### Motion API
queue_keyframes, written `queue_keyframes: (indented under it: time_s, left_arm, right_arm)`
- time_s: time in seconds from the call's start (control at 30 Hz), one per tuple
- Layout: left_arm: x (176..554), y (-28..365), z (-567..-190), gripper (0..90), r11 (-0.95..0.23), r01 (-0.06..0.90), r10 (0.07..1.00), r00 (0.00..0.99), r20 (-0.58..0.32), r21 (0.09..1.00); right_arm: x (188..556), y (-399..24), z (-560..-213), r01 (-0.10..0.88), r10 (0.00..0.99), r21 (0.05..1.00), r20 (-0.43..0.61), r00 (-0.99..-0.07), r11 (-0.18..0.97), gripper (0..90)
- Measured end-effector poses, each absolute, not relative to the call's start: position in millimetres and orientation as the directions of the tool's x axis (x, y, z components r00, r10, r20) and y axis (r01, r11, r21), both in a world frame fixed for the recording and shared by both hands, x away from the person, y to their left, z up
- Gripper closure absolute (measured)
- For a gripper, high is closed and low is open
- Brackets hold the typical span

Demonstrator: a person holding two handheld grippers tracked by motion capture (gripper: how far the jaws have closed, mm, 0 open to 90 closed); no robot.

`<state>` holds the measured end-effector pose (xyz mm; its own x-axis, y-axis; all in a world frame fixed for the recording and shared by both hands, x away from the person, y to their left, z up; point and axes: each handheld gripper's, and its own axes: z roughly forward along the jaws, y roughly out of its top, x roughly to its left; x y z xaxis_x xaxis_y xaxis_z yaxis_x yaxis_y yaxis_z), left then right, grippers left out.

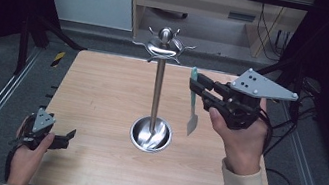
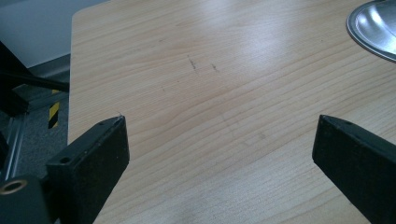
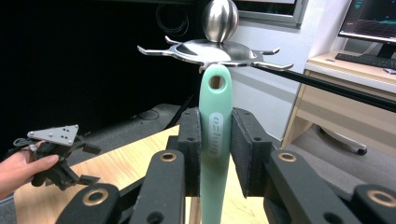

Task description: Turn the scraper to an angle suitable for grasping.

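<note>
A steel utensil stand rises from a round dish base at mid-table, with a ring of hooks under a ball on top. My right gripper is shut on a mint-green spatula, held upright to the right of the pole with its pale blade hanging down. In the right gripper view the handle stands between the pads, its hanging hole just below the hooks. My left gripper rests low at the table's near-left edge, open and holding nothing.
The wooden table is bare around the stand. The stand's dish lies ahead and to the right of the left gripper. Metal rails run along both sides of the table. A desk with a monitor stands beyond the far edge.
</note>
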<state>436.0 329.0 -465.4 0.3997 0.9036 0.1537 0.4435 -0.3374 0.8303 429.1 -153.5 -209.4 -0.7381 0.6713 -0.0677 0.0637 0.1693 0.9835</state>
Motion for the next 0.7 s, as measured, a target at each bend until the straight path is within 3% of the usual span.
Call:
queue_keyframes:
  time_s: [0.7]
  left_arm:
    - [435, 330, -465, 3.6, -0.342, 0.441, 0.902, 0.402, 0.157, 0.830]
  right_arm:
    - [436, -129, -204, 0.070, 0.691, 0.973, -0.103, -0.716, 0.218, 74.4]
